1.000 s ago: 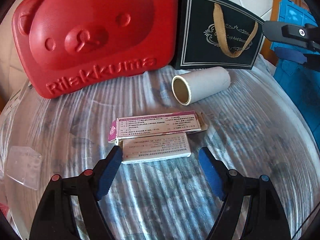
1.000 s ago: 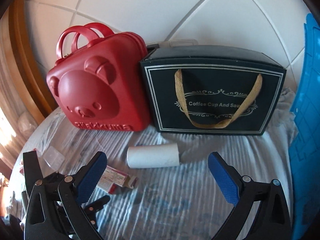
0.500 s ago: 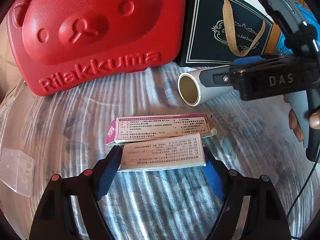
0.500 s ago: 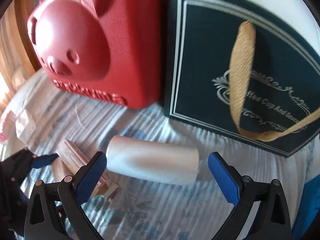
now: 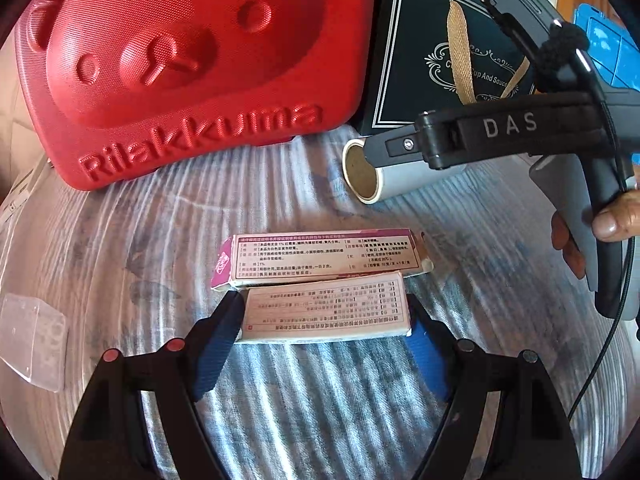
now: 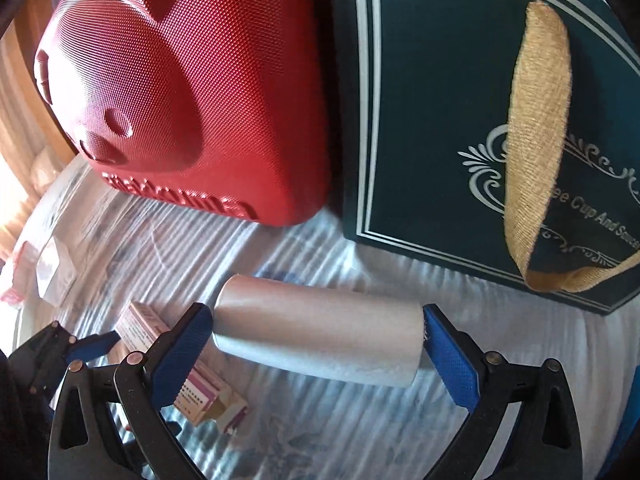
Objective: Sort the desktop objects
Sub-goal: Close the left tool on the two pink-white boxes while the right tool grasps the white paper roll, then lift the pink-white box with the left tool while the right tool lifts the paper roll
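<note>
Two flat medicine boxes lie side by side on the striped cloth: a pink-ended box and, nearer, a white box. My left gripper stands open astride the white box, its blue pads at the box's two short ends. A white paper roll lies on its side behind the boxes. My right gripper is open and straddles the roll lengthwise, a pad at each end. In the left wrist view the right gripper reaches in from the right over the roll, held by a hand.
A red bear-shaped case and a dark gift box with a tan ribbon handle stand upright right behind the roll. A clear plastic piece lies at the left. A blue panel is at the far right.
The right gripper has come down and forward from above the table until its fingers straddle the roll. The left gripper has closed in on the white box, which now lies between its fingers.
</note>
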{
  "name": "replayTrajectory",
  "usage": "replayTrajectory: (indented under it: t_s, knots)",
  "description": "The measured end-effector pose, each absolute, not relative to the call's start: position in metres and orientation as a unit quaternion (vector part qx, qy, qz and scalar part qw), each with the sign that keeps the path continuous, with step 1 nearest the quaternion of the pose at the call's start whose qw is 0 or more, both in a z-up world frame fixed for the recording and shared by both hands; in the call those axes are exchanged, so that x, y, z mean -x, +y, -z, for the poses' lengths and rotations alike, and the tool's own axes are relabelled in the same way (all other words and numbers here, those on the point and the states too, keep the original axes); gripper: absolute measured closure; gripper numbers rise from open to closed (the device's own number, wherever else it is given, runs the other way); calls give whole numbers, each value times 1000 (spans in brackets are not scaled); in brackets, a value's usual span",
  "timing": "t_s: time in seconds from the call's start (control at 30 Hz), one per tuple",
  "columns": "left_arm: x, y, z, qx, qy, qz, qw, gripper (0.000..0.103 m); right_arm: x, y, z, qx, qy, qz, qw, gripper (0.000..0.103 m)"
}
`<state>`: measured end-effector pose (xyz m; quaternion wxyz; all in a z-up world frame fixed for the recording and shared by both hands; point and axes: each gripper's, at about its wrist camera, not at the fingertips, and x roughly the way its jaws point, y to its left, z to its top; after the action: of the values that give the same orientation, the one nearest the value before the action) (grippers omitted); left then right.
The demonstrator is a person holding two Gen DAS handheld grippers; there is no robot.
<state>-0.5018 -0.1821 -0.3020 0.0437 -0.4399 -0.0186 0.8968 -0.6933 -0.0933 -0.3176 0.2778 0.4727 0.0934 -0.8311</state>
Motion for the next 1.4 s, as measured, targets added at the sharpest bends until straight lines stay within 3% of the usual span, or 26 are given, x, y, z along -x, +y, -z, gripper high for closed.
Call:
replayTrajectory:
  t_s: [0.43, 0.83, 0.9, 1.07, 1.3, 1.37, 1.4]
  knots:
    - [500, -189, 300, 443, -35, -894, 49, 25, 714, -105, 316, -525, 96, 798, 279, 0]
    - [491, -192, 300, 440, -32, -895, 69, 25, 642, -54, 298, -528, 92, 801, 267, 1]
    - [490, -191, 300, 442, -29, -894, 71, 25, 646, -49, 284, -493, 101, 812, 295, 0]
    - [489, -191, 296, 442, -32, -894, 69, 25, 672, -65, 282, -436, 226, 783, 383, 0]
    - [487, -194, 295, 444, -33, -892, 73, 25, 709, -53, 316, -535, 132, 696, 461, 0]
    - [486, -197, 296, 443, -31, -893, 79, 25, 692, -46, 316, -531, 156, 700, 450, 5]
    - [485, -198, 296, 442, -30, -893, 82, 25, 687, -46, 318, -530, 174, 706, 435, 17]
